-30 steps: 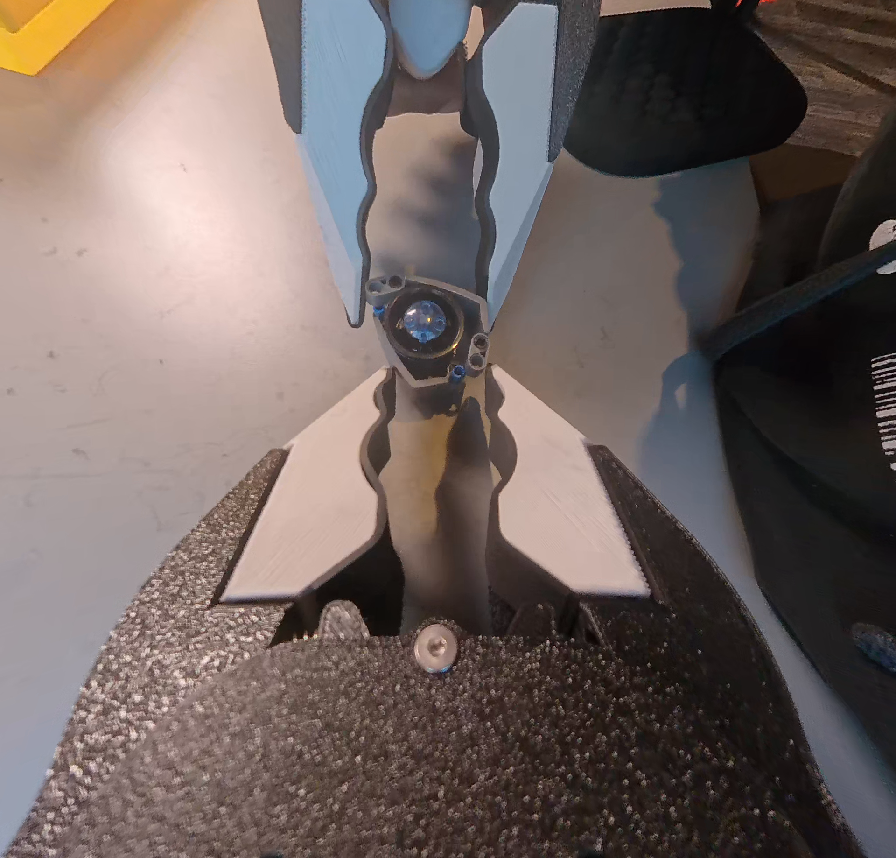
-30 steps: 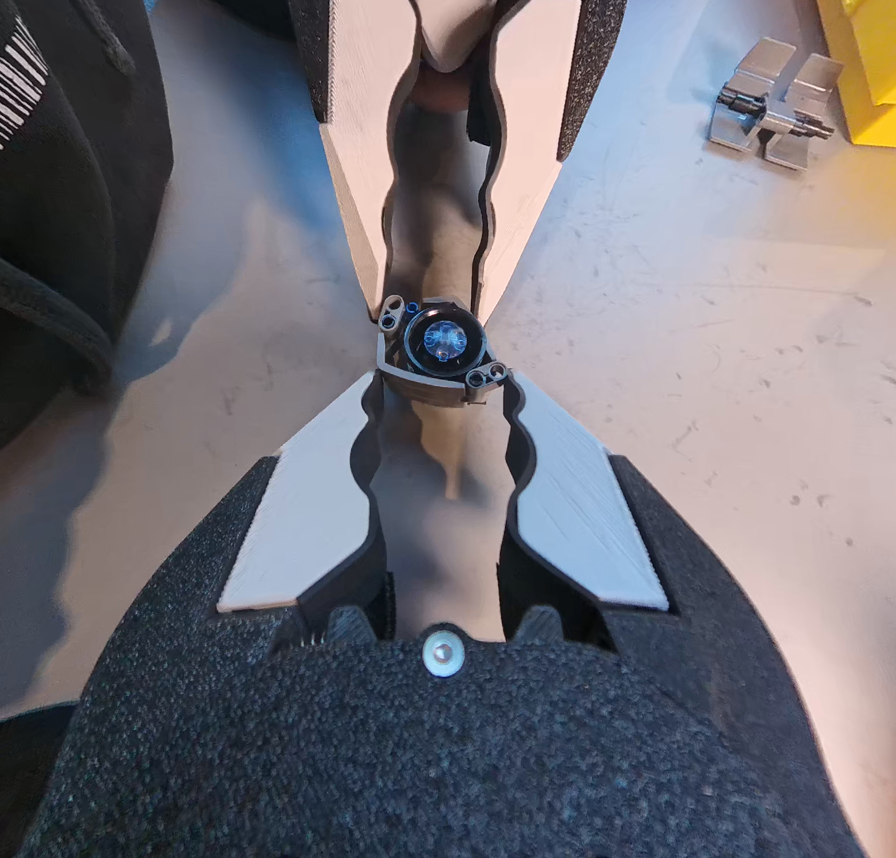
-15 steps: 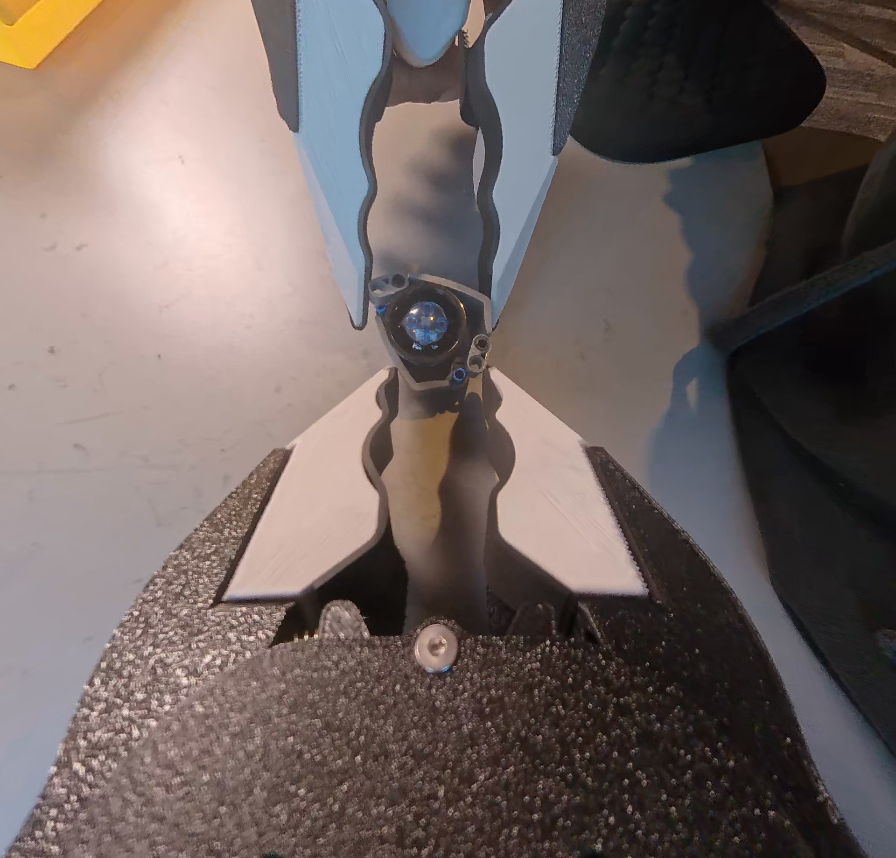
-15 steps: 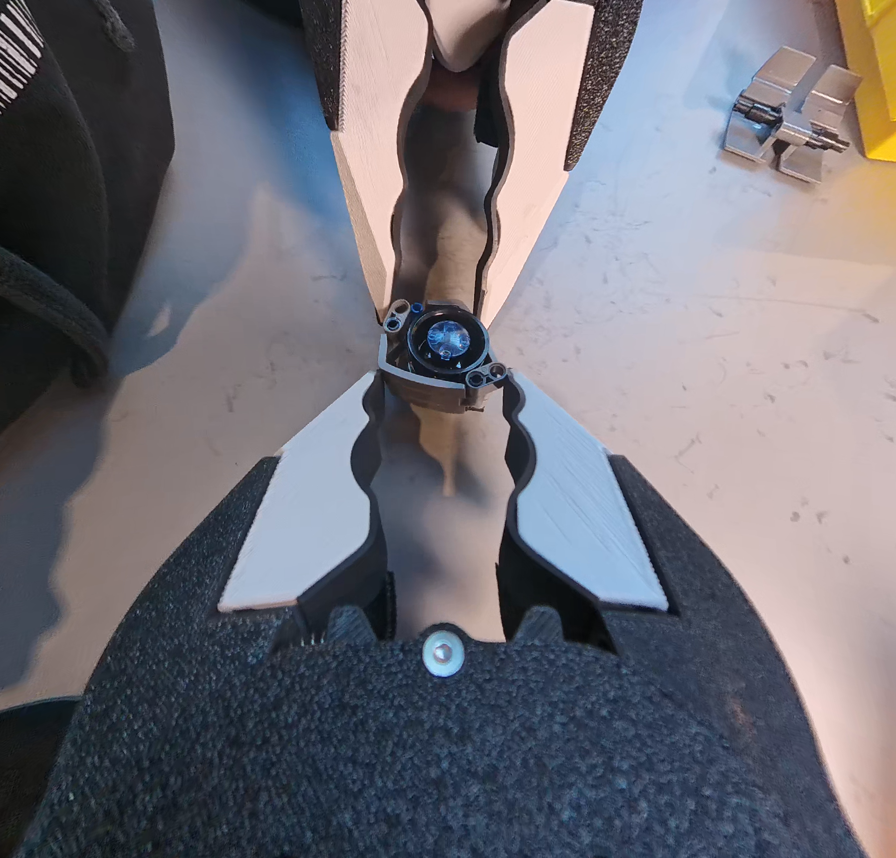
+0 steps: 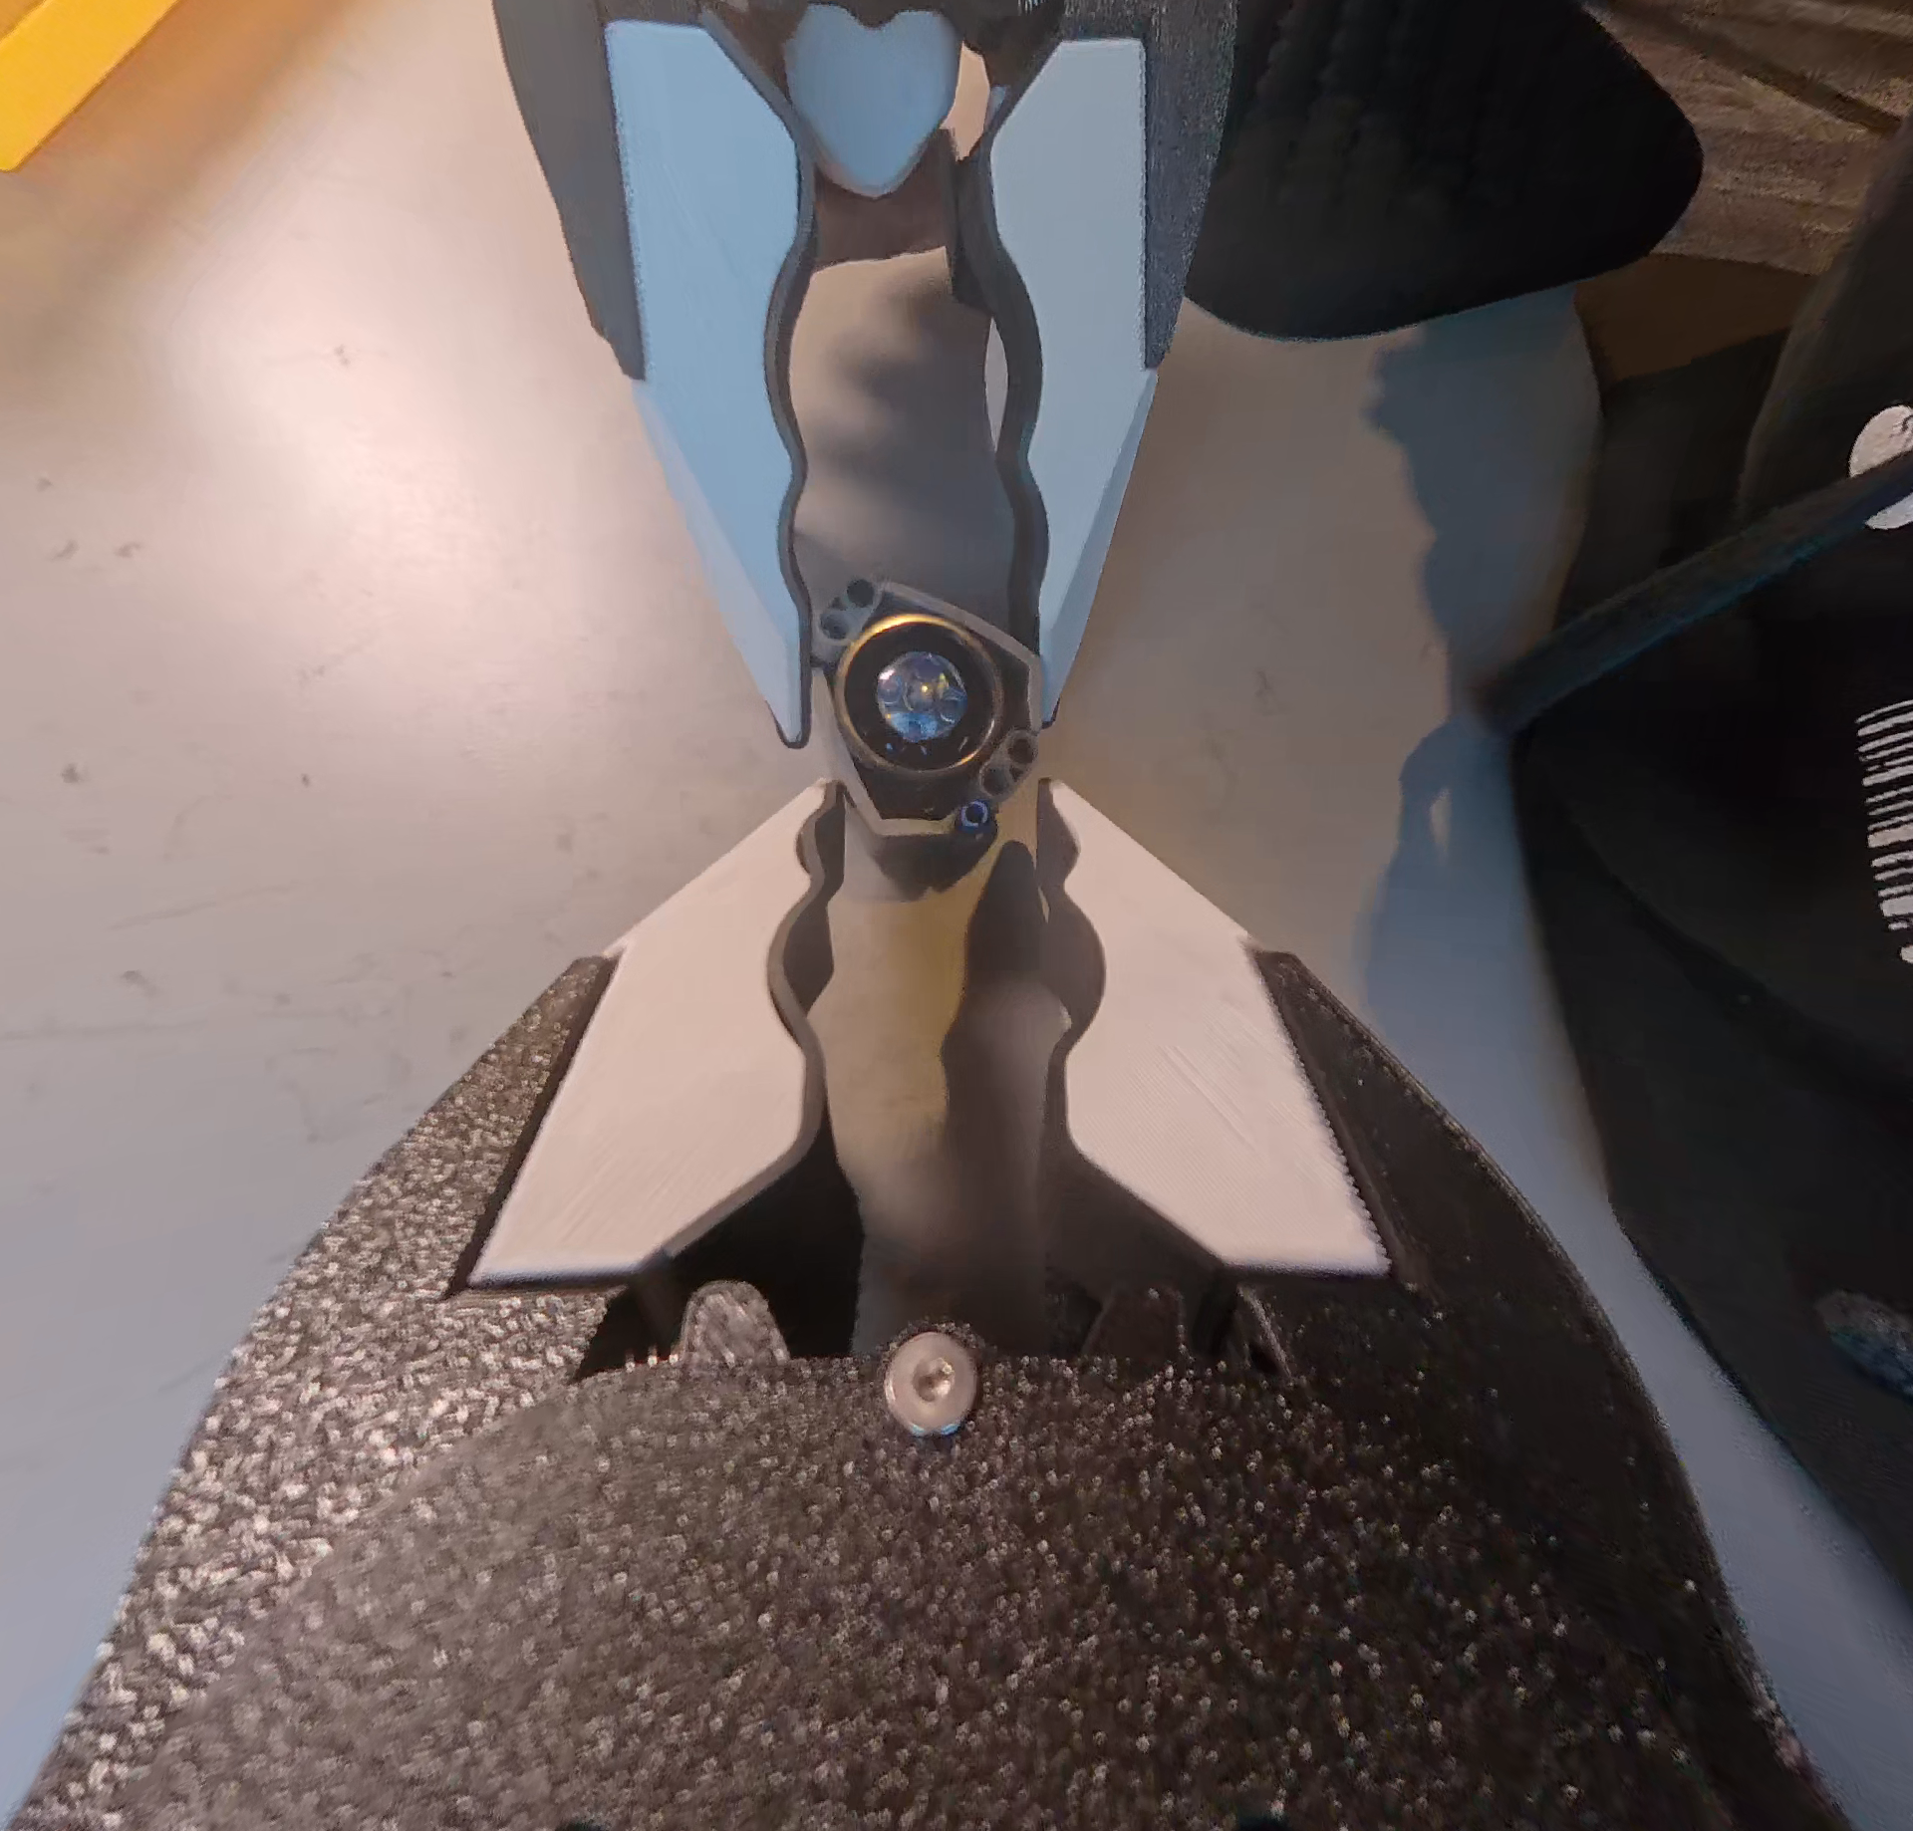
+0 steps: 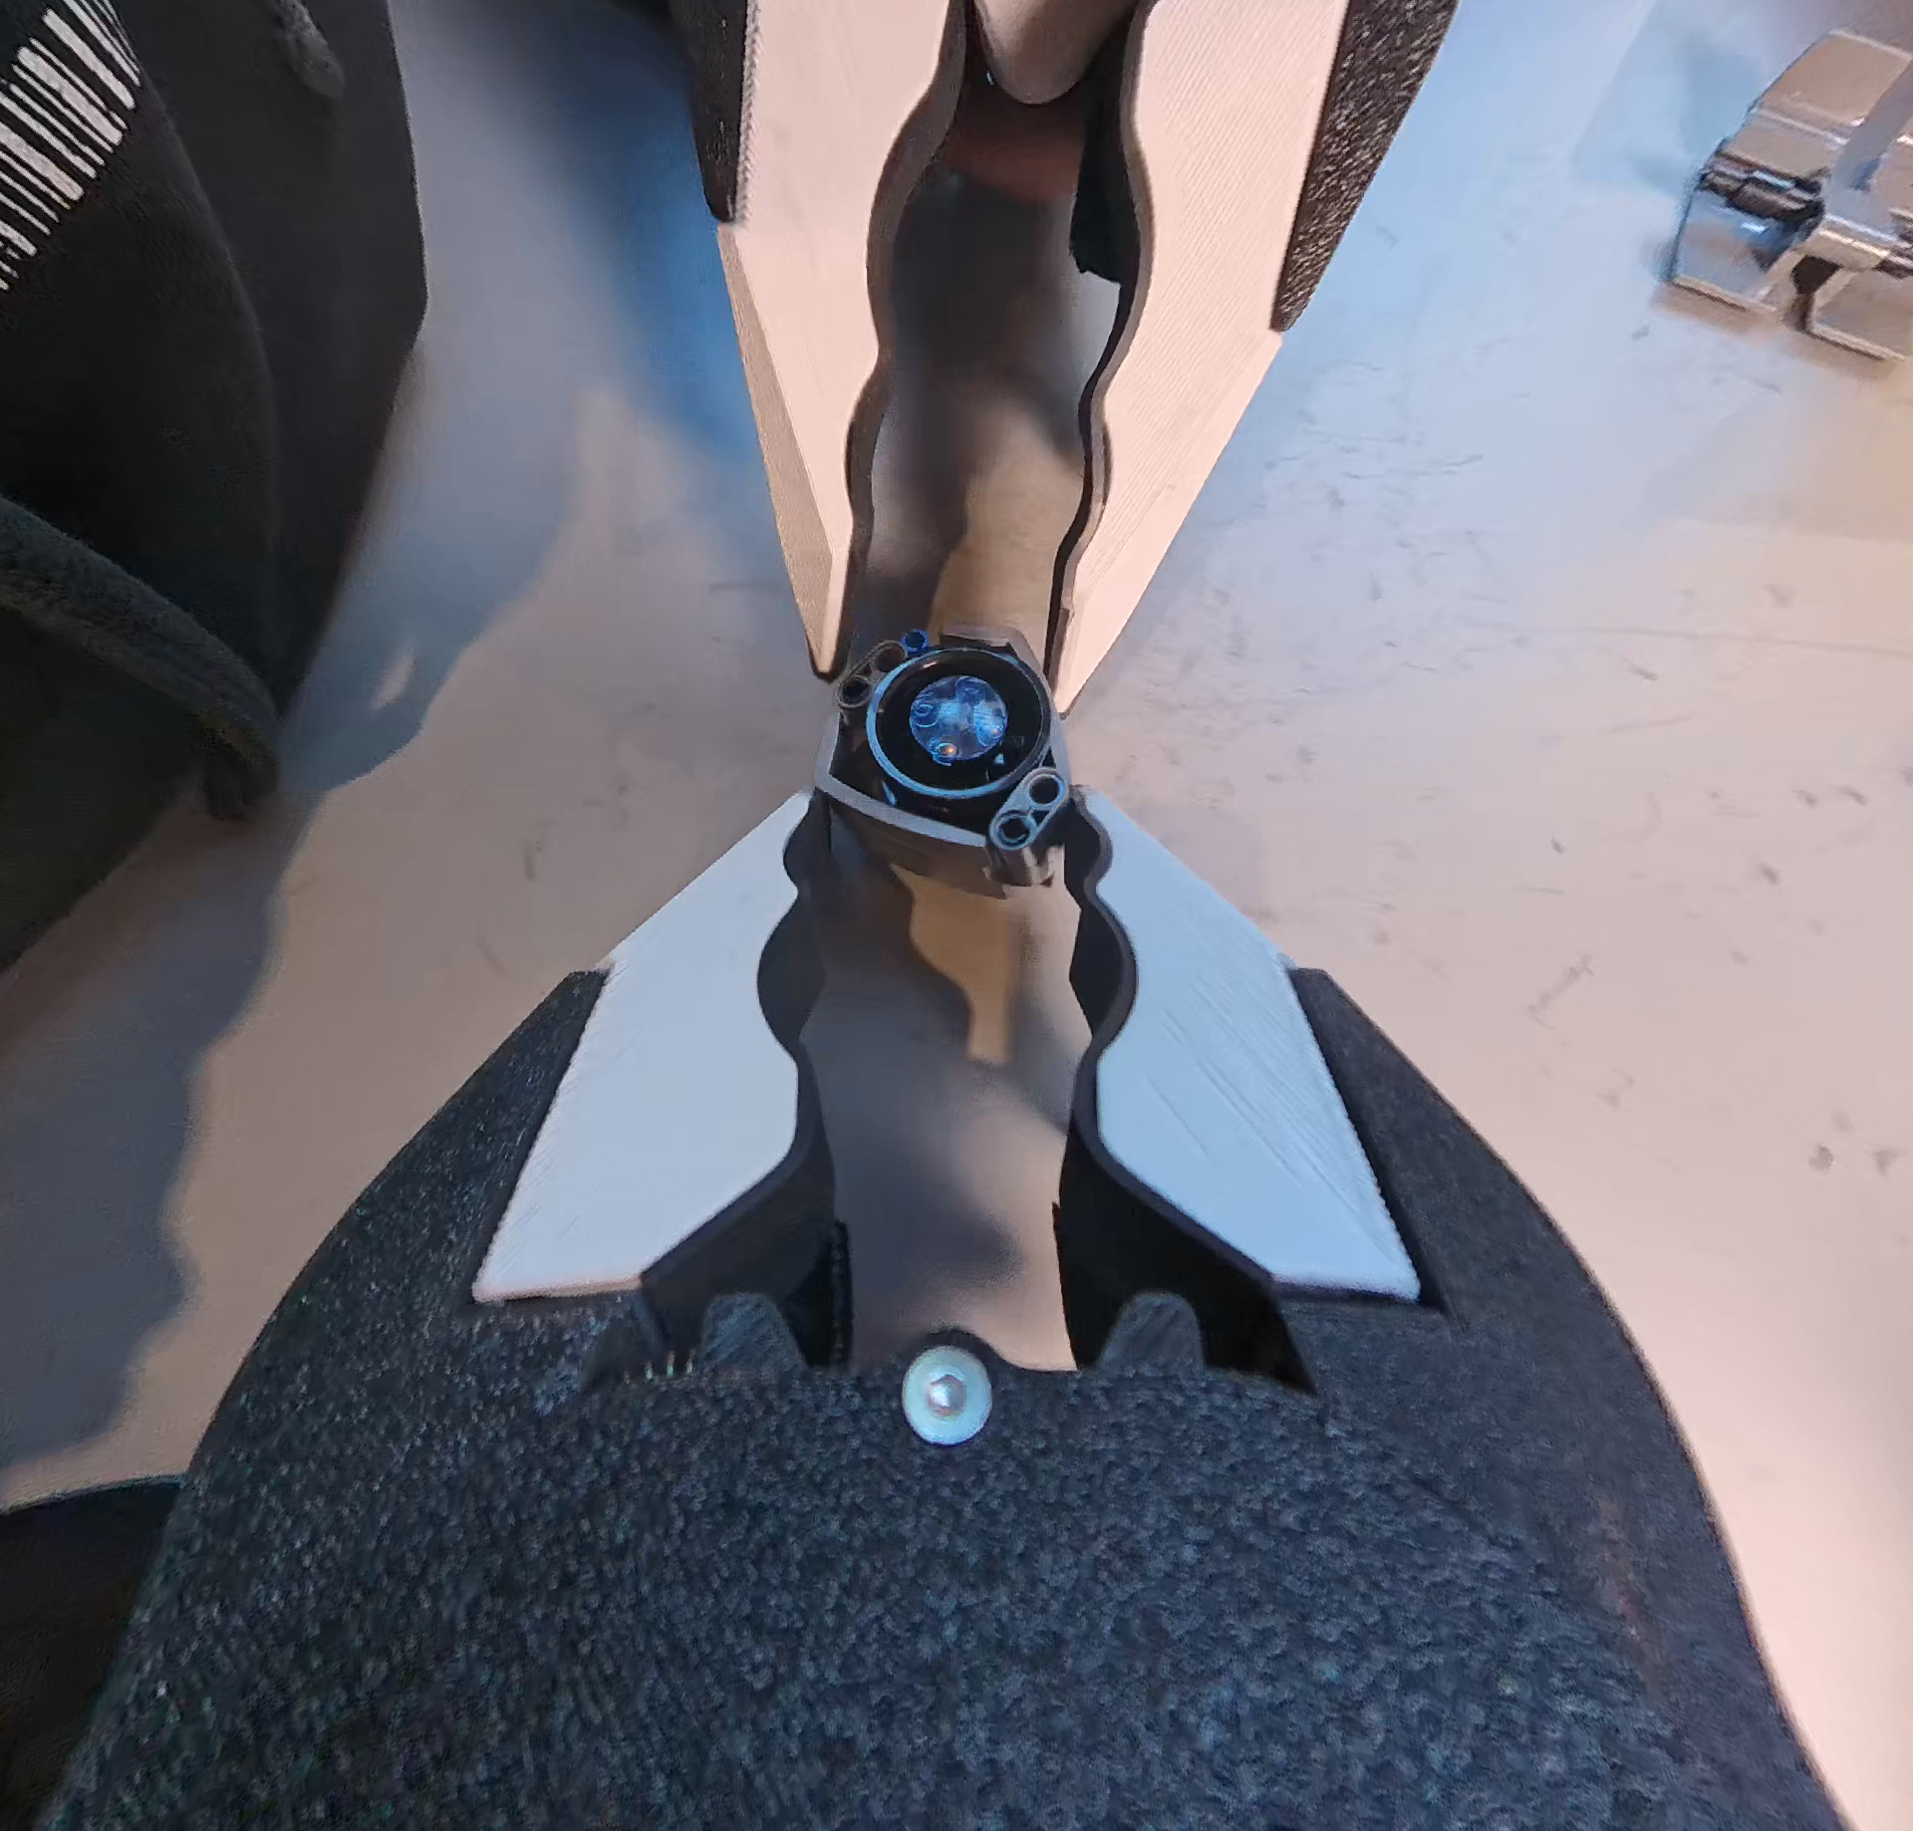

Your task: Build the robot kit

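We are looking at a small grey lens part (image 5: 916, 705) hanging just above the table (image 5: 311, 643), pinched from two opposite sides. The left gripper (image 5: 937, 798) is reaching in from below in its own view, its jaws drawn narrow so that the tips are pressing on either side of the part's lower edge. The right gripper (image 6: 947, 808) is doing the same from the far side, tips narrow and closing on the part's body. So the two grippers are meeting tip to tip, each seeing the other beyond the part. We are judging that the part is shared this way because it is too small for one pair of tips to steady alone.

In both views the round glass is facing the camera, which suggests the part is being held with its axis along the line of the fingers.

Further out, a black garment with white stripes (image 6: 155, 436) is lying on the near side of the table. A shiny metal clamp (image 6: 1801, 218) is sitting well apart beside a yellow bin (image 5: 93, 32), and a black mesh seat (image 5: 1449, 146) is showing past the table edge.
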Action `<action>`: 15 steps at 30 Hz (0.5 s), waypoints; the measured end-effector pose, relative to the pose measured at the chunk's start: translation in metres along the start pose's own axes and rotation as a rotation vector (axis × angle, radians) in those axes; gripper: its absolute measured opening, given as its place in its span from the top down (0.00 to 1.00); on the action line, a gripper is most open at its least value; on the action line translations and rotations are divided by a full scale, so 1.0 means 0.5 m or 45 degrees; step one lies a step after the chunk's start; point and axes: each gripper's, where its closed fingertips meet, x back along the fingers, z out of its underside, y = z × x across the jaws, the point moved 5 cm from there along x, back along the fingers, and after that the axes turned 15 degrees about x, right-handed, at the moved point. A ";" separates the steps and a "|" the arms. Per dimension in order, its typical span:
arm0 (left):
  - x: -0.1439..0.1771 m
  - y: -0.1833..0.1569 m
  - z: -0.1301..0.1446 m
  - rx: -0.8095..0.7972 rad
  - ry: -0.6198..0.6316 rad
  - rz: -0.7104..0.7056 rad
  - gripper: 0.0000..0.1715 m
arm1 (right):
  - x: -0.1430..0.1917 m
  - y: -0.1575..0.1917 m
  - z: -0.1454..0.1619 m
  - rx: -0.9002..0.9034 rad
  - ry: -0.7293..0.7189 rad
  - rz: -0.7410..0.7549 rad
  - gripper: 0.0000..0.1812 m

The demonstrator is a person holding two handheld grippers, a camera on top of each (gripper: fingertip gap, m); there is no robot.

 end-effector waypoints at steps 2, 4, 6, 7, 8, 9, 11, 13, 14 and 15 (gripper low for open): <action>0.002 -0.001 0.003 -0.020 0.007 0.021 0.78 | -0.002 0.002 -0.001 0.000 0.003 -0.006 0.75; 0.005 0.000 0.009 -0.047 0.023 0.036 0.79 | -0.001 0.001 0.000 -0.003 0.007 -0.009 0.75; 0.008 0.006 0.016 -0.077 0.045 0.023 0.81 | -0.001 0.000 0.000 -0.010 0.004 -0.007 0.75; 0.008 0.010 0.018 -0.077 0.054 0.011 0.81 | -0.001 -0.001 0.001 -0.016 -0.001 -0.006 0.75; 0.008 0.010 0.019 -0.076 0.058 0.015 0.82 | -0.001 -0.001 0.001 -0.022 -0.007 -0.006 0.75; 0.008 0.009 0.018 -0.080 0.058 0.018 0.83 | -0.002 -0.001 0.001 -0.026 -0.012 -0.006 0.75; 0.005 0.008 0.019 -0.096 0.059 -0.002 0.85 | -0.003 0.000 0.000 -0.030 -0.016 -0.011 0.75; 0.004 0.008 0.019 -0.102 0.061 -0.012 0.86 | -0.004 0.000 0.000 -0.033 -0.014 -0.015 0.75; 0.003 0.007 0.019 -0.105 0.062 -0.010 0.85 | -0.004 0.000 0.000 -0.035 -0.013 -0.019 0.75; 0.003 0.006 0.019 -0.106 0.063 -0.003 0.85 | -0.004 0.001 0.000 -0.040 -0.012 -0.025 0.76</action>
